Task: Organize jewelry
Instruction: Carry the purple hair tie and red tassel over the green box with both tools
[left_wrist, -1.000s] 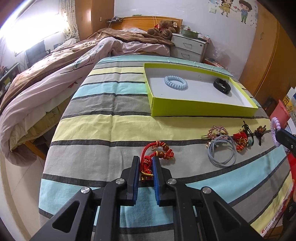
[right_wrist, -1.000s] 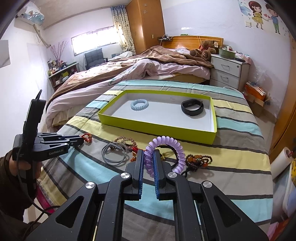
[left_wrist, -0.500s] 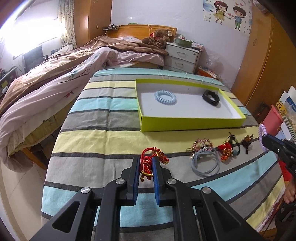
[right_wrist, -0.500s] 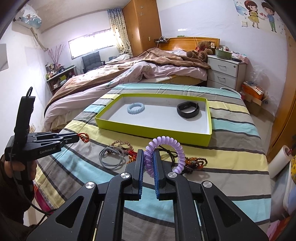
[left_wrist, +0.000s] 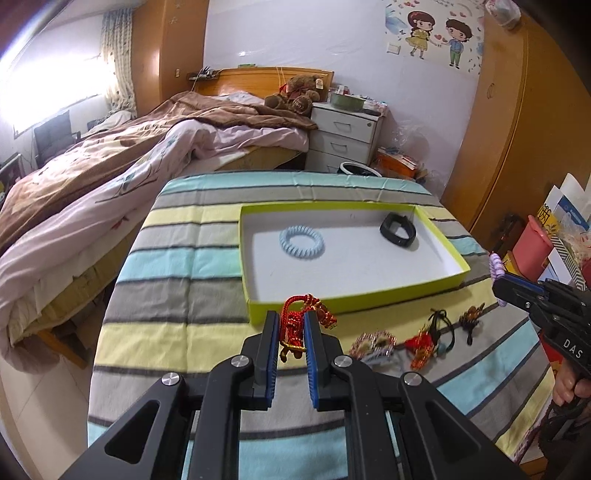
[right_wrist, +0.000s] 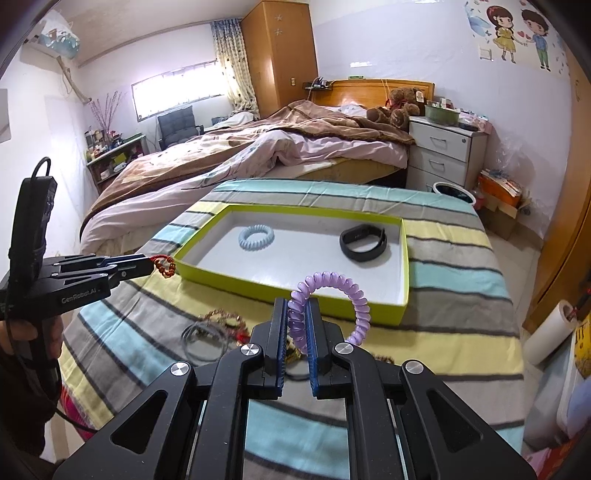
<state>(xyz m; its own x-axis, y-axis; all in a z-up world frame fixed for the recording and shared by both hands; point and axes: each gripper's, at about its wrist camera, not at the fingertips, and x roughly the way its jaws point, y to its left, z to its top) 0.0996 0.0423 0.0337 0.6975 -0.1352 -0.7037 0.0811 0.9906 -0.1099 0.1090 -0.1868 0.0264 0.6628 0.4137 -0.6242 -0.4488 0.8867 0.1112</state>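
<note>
My left gripper (left_wrist: 291, 328) is shut on a red cord bracelet with gold beads (left_wrist: 295, 317), held off the striped cloth near the front left corner of the yellow-green tray (left_wrist: 354, 295). In the right wrist view that same gripper (right_wrist: 149, 266) shows at the left with the red bracelet (right_wrist: 165, 266) hanging beside the tray's corner. My right gripper (right_wrist: 298, 317) is shut on a purple coil hair tie (right_wrist: 334, 280), raised in front of the tray (right_wrist: 295, 295). Inside the tray lie a light blue coil tie (left_wrist: 302, 242) and a black band (left_wrist: 398, 230).
Loose pieces lie on the striped cloth in front of the tray: a grey hair loop (right_wrist: 201, 338), a gold-pink bracelet (left_wrist: 373, 341), a red ornament (left_wrist: 421, 347) and dark ties (left_wrist: 469, 319). A bed (left_wrist: 110, 173) stands to the left, a white nightstand (left_wrist: 343, 136) behind.
My left gripper has lifted the red bracelet off the cloth and carried it toward the tray. The right gripper with the purple tie has edged closer to the tray.
</note>
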